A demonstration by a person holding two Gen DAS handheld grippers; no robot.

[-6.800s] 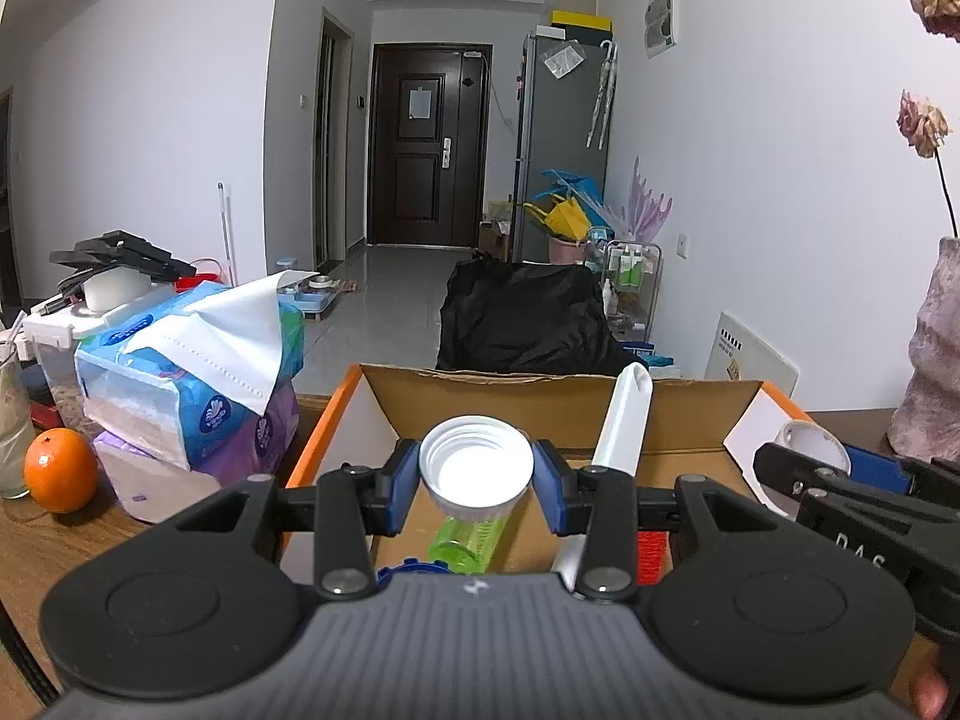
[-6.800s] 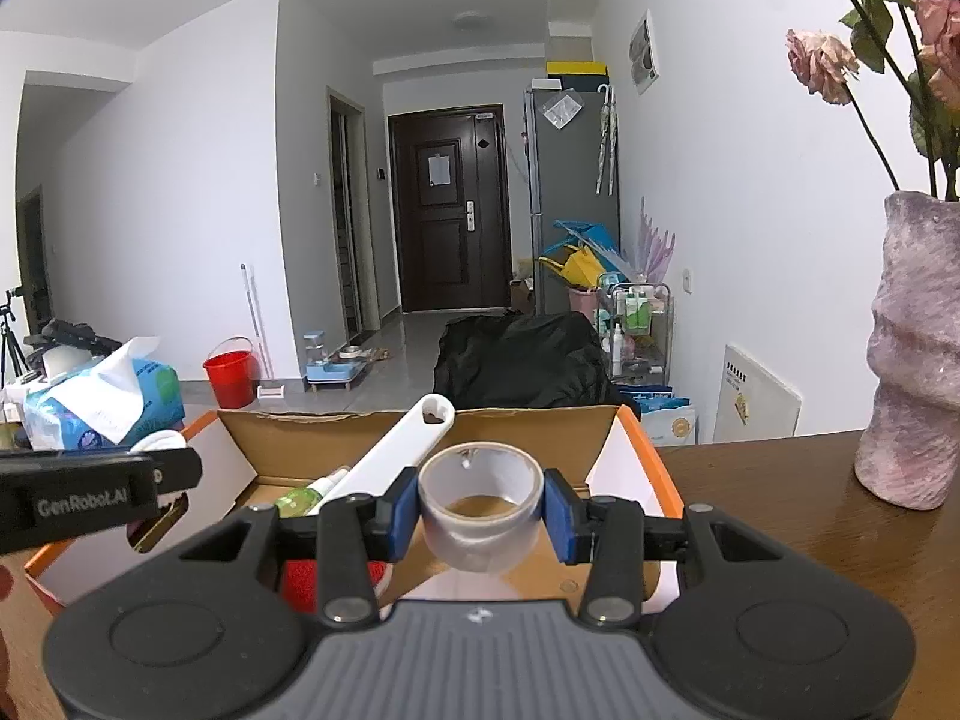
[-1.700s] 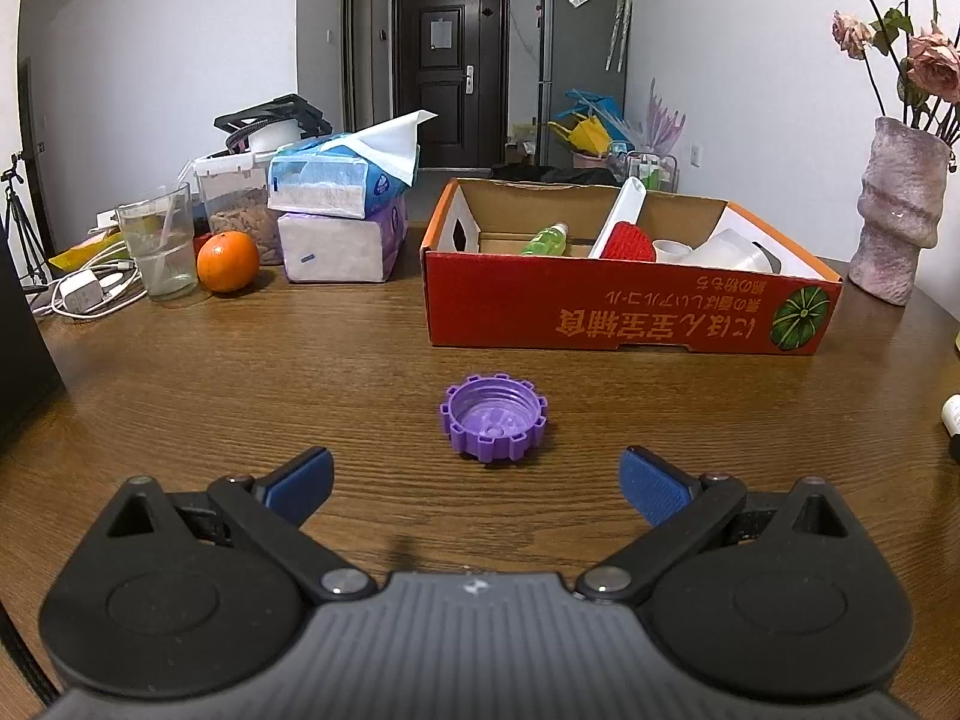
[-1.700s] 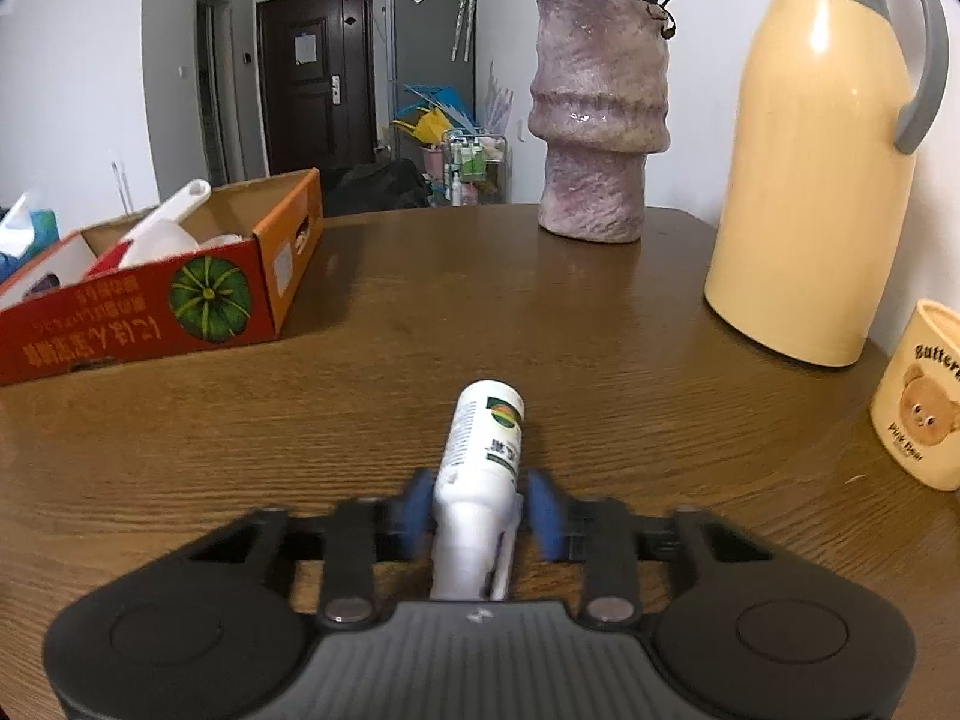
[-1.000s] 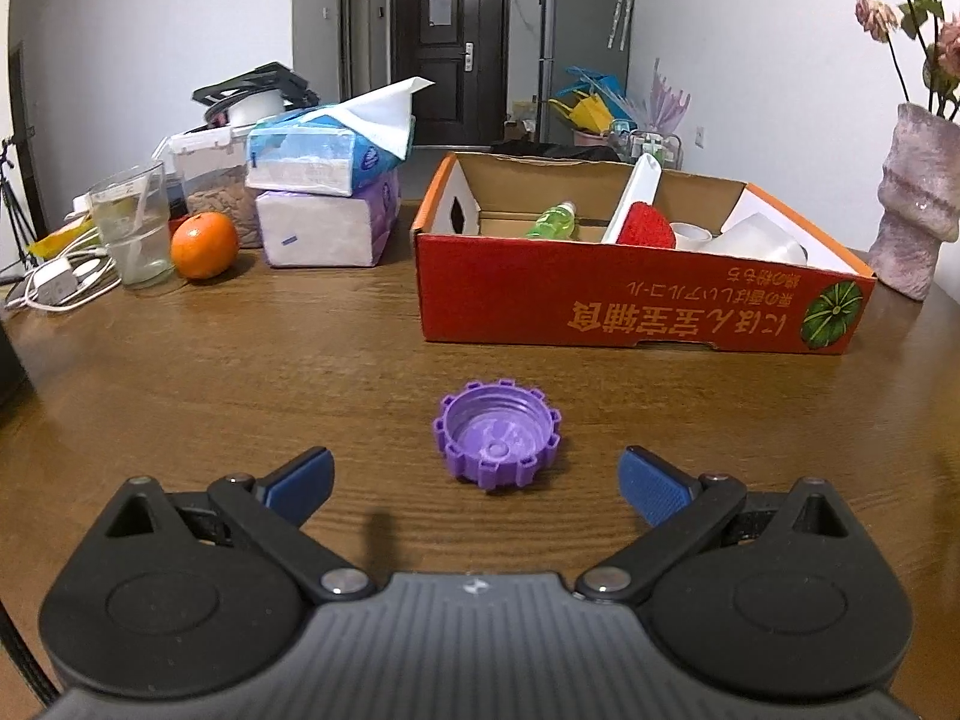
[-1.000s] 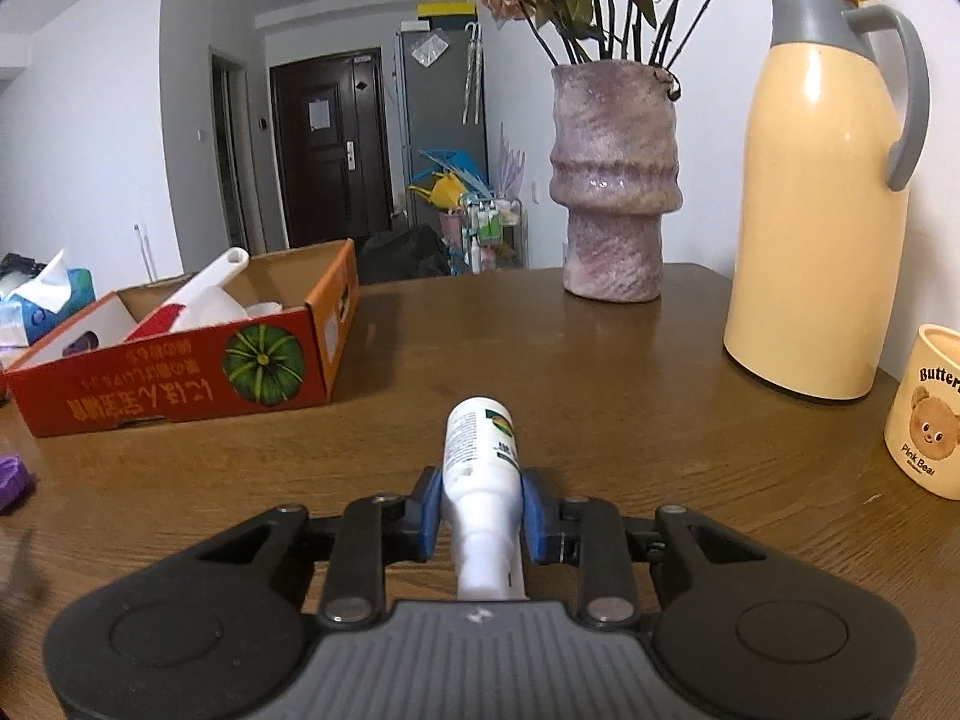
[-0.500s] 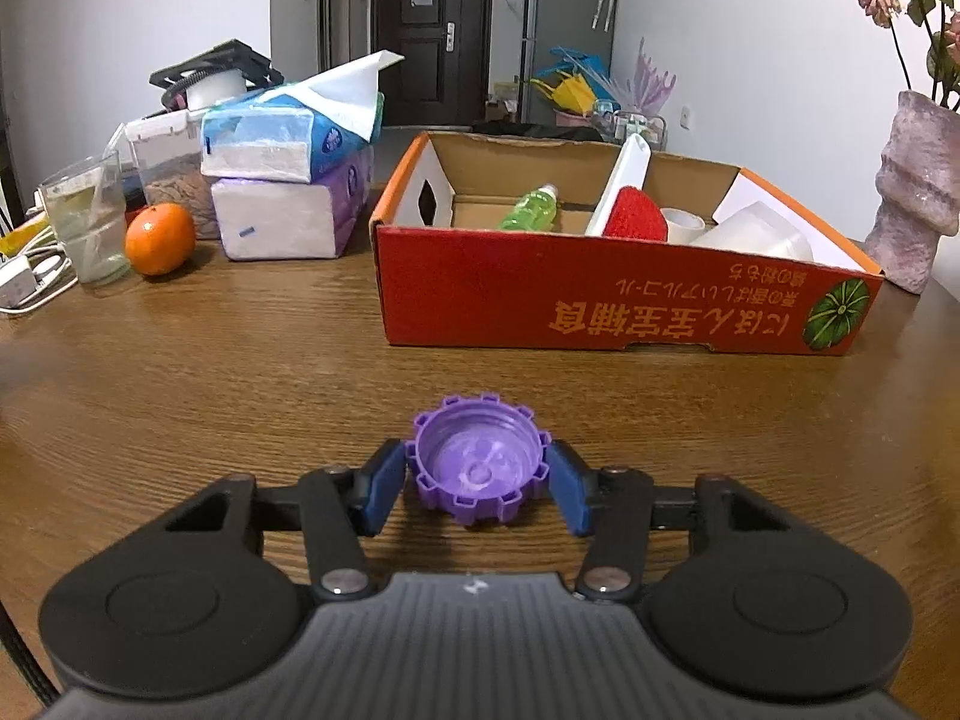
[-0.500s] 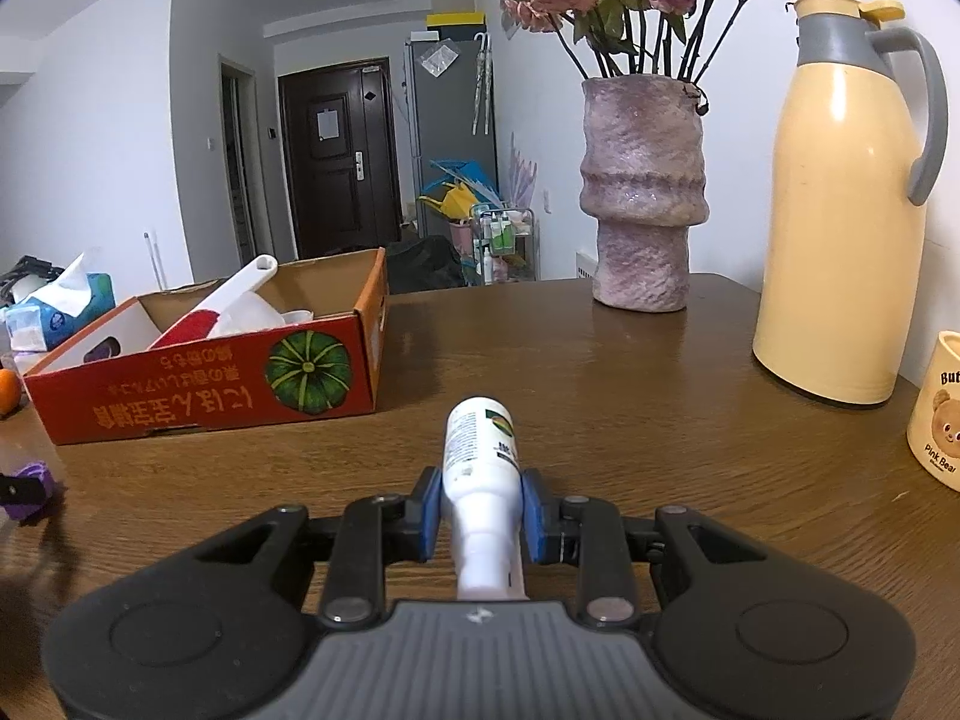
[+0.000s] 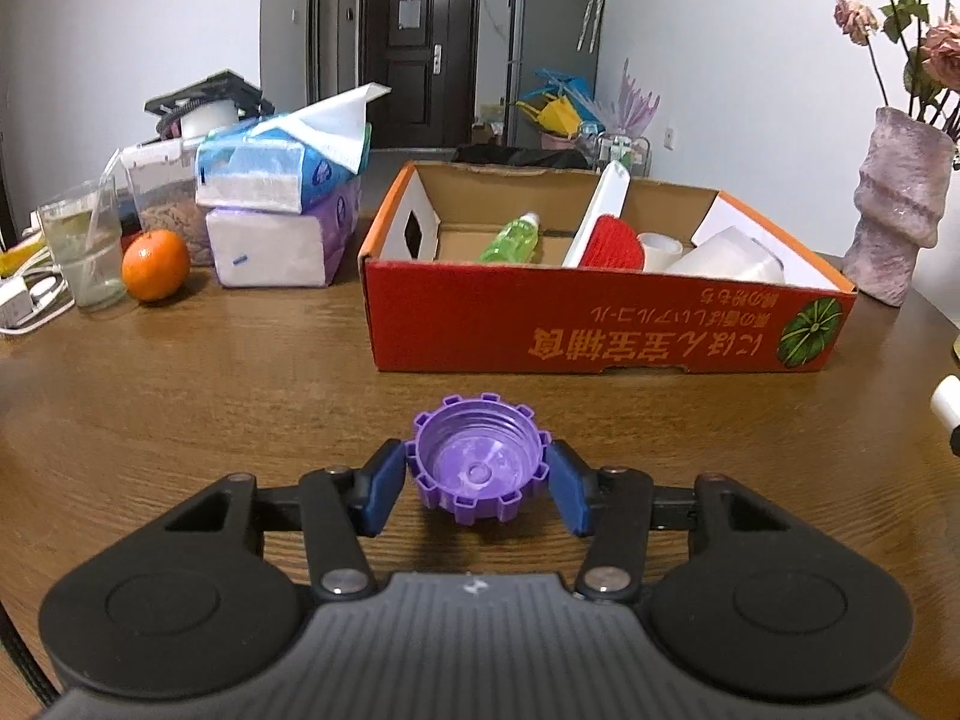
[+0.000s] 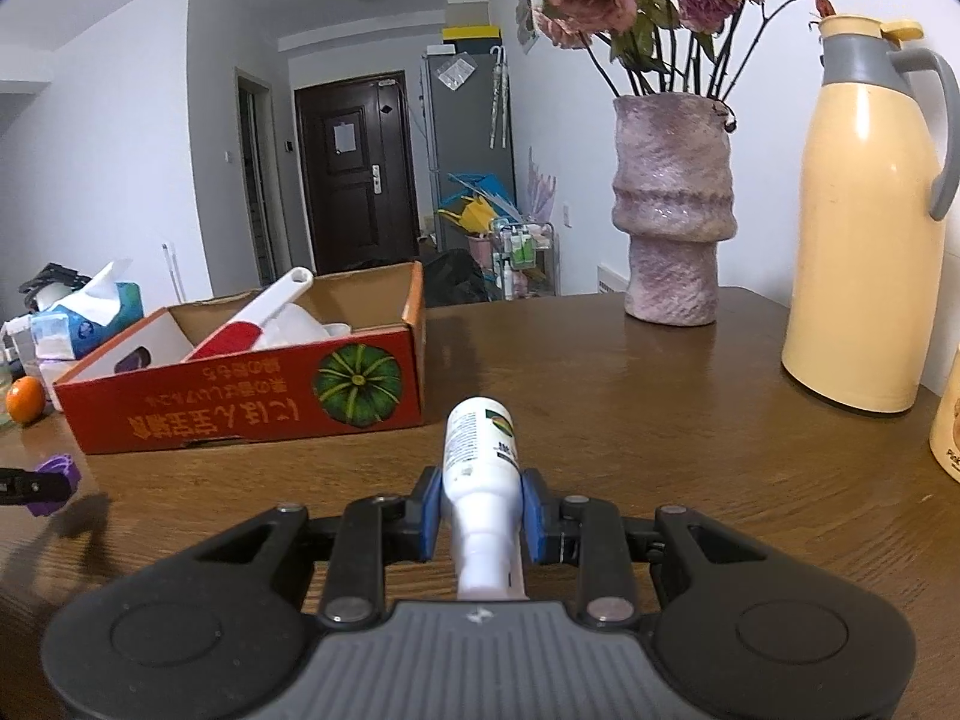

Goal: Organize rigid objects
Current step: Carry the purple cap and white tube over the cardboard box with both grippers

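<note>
My left gripper (image 9: pixel 477 483) is shut on a purple ridged cap (image 9: pixel 477 467), hollow side up, held just above the wooden table (image 9: pixel 180 372). My right gripper (image 10: pixel 482 507) is shut on a small white bottle (image 10: pixel 480 456) that points forward, its base toward the box. The red cardboard box (image 9: pixel 600 330) stands ahead; inside lie a green bottle (image 9: pixel 511 239), a red-and-white brush (image 9: pixel 606 228), a tape roll (image 9: pixel 659 247) and a white container (image 9: pixel 729 261). In the right wrist view the purple cap (image 10: pixel 57 474) shows at the far left, the box (image 10: pixel 252 402) beyond it.
Tissue packs (image 9: pixel 282 204), an orange (image 9: pixel 155 265), a glass (image 9: pixel 84 252) and a plastic container sit at the back left. A purple vase (image 10: pixel 672 210) of dried roses, a cream thermos jug (image 10: pixel 864 228) and a bear mug (image 10: pixel 948 426) stand on the right.
The left jaws closed from wide open onto the purple cap and lifted it slightly. The right gripper, still holding the white bottle, rose off the table and shifted left toward the box.
</note>
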